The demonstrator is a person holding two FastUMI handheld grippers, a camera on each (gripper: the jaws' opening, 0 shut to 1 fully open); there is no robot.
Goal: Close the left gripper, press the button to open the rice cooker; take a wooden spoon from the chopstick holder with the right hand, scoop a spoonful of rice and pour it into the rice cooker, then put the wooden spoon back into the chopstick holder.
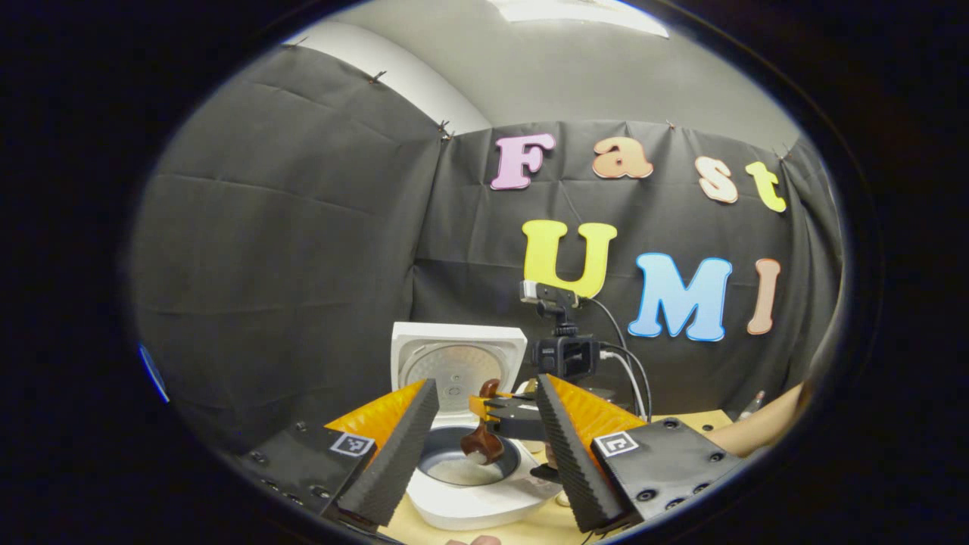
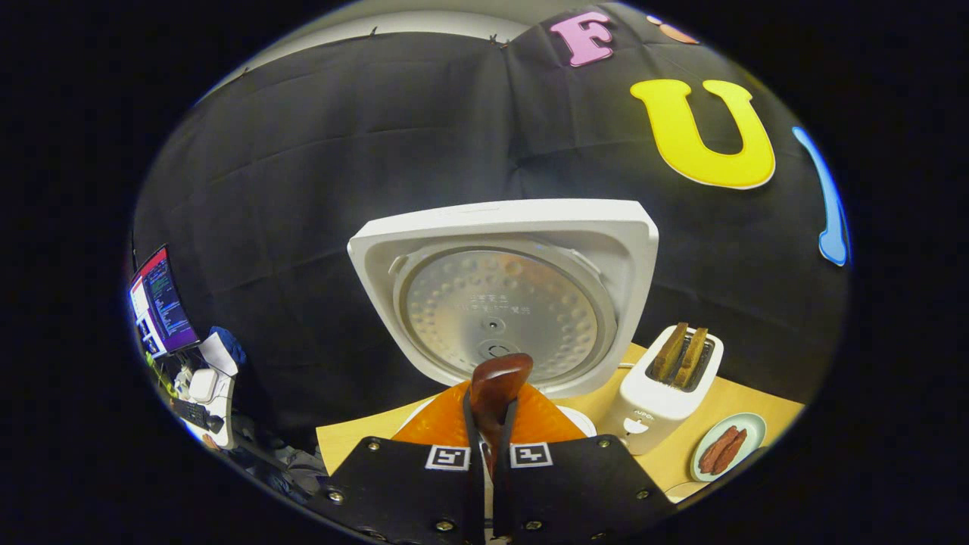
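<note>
In the left gripper view the white rice cooker (image 1: pixel 469 509) stands with its lid (image 1: pixel 458 354) raised, and white rice (image 1: pixel 463 472) lies in the dark inner pot. A brown wooden spoon (image 1: pixel 483 445) hangs bowl-down over the pot with some rice at its tip. The right gripper (image 1: pixel 515 415) holds its handle from the right. My left gripper (image 1: pixel 487 386) is open, a finger on either side of the cooker and short of it. In the right gripper view the right gripper (image 2: pixel 490 412) is shut on the spoon handle (image 2: pixel 496 382), facing the lid (image 2: pixel 500 303).
A white toaster (image 2: pixel 666 390) with two toast slices stands right of the cooker on the wooden table (image 2: pixel 727 401), with a small plate of sausages (image 2: pixel 727 448) beside it. A camera on a stand (image 1: pixel 564 354) rises behind the cooker. A forearm (image 1: pixel 757 428) enters from the right.
</note>
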